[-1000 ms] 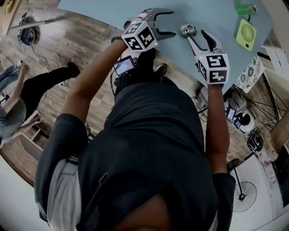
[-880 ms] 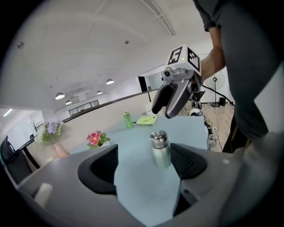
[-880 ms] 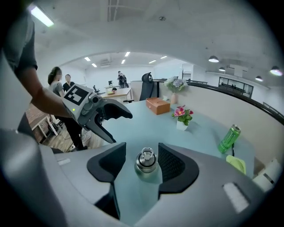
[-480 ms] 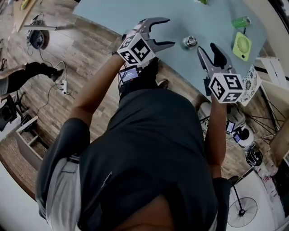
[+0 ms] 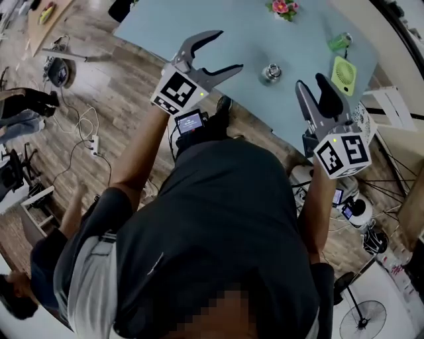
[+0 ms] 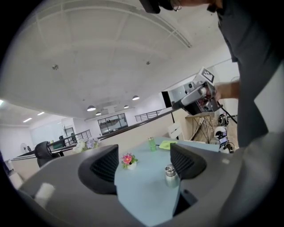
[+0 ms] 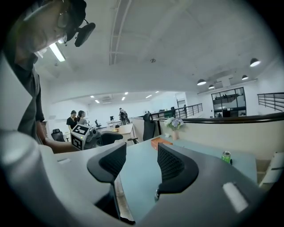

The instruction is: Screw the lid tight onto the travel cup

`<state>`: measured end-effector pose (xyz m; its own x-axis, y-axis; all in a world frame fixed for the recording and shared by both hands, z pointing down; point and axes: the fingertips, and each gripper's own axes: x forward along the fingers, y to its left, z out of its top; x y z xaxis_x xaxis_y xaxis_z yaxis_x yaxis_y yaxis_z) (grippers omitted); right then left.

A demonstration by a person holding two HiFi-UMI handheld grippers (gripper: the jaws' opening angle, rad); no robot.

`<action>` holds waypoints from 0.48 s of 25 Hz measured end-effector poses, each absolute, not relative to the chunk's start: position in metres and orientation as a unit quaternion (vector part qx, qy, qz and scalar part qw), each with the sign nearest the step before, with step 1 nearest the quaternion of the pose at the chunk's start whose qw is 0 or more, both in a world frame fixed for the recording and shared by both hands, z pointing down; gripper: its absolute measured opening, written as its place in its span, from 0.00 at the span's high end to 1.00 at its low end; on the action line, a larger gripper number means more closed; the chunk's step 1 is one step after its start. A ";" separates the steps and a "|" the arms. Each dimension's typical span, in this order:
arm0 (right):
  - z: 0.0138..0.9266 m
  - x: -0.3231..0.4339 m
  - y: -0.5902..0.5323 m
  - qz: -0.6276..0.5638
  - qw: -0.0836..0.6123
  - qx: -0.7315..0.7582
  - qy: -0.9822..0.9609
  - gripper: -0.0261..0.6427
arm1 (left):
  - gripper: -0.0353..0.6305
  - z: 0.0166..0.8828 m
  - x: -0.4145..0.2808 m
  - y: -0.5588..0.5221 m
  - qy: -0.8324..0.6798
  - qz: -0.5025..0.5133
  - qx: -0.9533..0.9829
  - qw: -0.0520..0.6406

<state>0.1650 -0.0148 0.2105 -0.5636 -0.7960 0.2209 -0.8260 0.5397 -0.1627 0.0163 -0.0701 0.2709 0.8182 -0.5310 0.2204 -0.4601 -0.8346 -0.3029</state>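
Note:
The small steel travel cup (image 5: 271,71) stands upright on the light blue table (image 5: 265,33) near its front edge, with its lid on top. Neither gripper touches it. My left gripper (image 5: 228,50) hovers left of the cup, open and empty. My right gripper (image 5: 310,82) hangs to the right of the cup, nearer my body, also open and empty. In the left gripper view the cup (image 6: 171,175) shows just inside the right jaw, well beyond the left gripper (image 6: 144,166). The right gripper view shows the open right gripper (image 7: 141,164) and bare table, no cup.
A green fan (image 5: 343,71), a green can (image 5: 339,42) and a small flower pot (image 5: 281,6) sit further back on the table. Cables and a power strip (image 5: 93,142) lie on the wooden floor at left. Other people are at the left edge.
Both grippers have drawn back from the cup: the left moved left, the right moved right and toward my body. The cup stayed in place.

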 end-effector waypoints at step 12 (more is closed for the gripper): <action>0.139 0.157 0.031 0.052 0.040 0.458 -0.886 0.68 | 0.33 0.196 -0.028 -0.034 0.340 -0.098 -0.926 0.133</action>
<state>0.1566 0.0307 0.1390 -0.5769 -0.8080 0.1192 -0.8165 0.5747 -0.0557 -0.0280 -0.0345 0.1963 0.7496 -0.6557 0.0905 -0.6039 -0.7335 -0.3120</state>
